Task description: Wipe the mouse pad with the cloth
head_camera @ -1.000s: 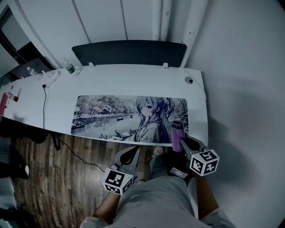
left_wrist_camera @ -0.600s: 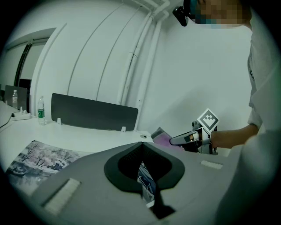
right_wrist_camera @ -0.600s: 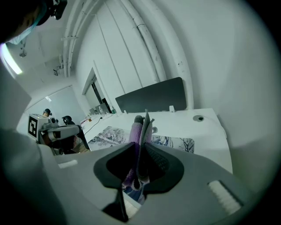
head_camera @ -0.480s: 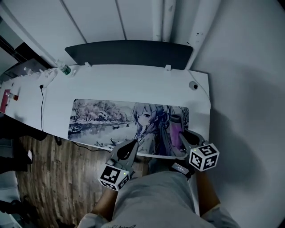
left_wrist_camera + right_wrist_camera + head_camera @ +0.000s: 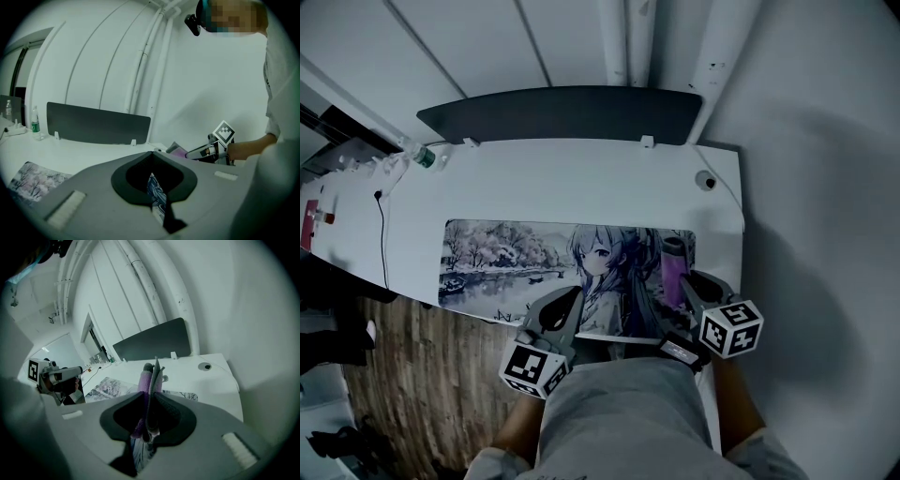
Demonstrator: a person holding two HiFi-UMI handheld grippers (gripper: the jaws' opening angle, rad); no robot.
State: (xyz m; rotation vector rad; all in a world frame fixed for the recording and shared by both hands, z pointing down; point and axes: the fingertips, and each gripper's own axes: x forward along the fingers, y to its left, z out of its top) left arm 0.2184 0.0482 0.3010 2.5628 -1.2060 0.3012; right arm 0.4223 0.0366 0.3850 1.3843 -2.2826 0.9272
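Up close, cloth between right tongs

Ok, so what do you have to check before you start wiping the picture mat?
1. Cloth gripped: ok. The right gripper is shut on the purple cloth, which sticks up past its jaws.
2. Cloth over the mat: ok. It hangs above the right end of the mouse pad.
3. Cloth touching the mat: cannot tell.
4. Mat lying flat on the desk: ok.
5. Mat held steady: cannot tell. The left gripper is shut at the mat's near edge, but whether it pinches the mat does not show.
6. Cable and bottle out of the way: ok, both sit off the mat at the desk's left end.
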